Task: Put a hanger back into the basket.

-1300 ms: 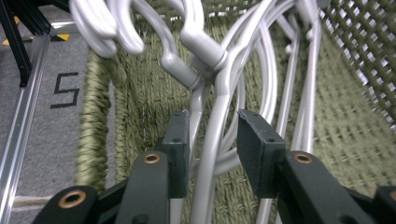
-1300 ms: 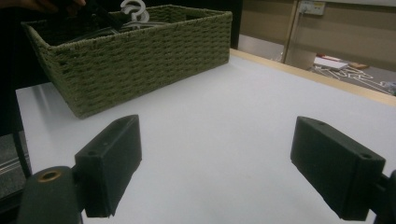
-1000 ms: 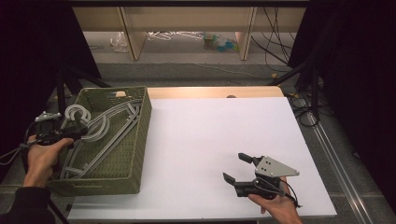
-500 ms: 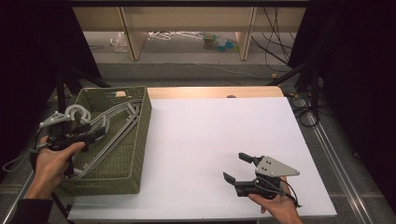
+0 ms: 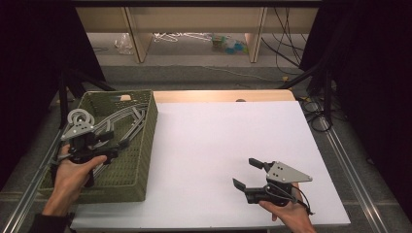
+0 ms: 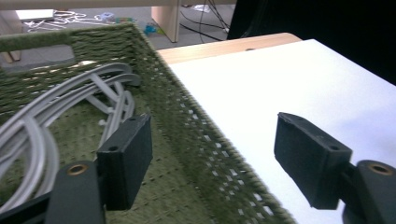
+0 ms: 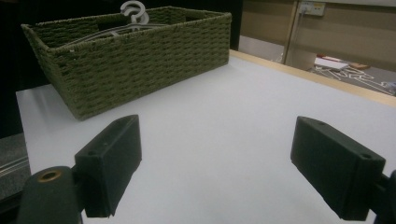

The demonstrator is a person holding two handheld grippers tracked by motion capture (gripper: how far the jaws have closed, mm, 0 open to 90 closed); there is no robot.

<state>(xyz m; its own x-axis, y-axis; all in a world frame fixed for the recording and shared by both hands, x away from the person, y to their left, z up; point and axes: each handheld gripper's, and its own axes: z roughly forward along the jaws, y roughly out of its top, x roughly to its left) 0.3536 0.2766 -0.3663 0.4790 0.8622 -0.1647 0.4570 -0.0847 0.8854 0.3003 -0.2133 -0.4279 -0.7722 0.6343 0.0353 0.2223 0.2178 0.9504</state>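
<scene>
left tongs (image 5: 114,141) wide over green woven basket (image 5: 141,145) of grey plastic hangers (image 6: 56,112), frame left; right tongs (image 5: 247,173) wide, lower right, white desk (image 5: 218,141).

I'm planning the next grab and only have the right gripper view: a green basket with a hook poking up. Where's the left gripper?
Observer: The left gripper is held over the basket's right wall, fingers open and empty.
Operator: What's inside the basket?
Observer: Grey hangers lying piled on its floor; I can't count them.
Operator: Do the fingers touch them?
Observer: Seemingly not; one finger hangs above the basket floor, the other over the white table.
</scene>
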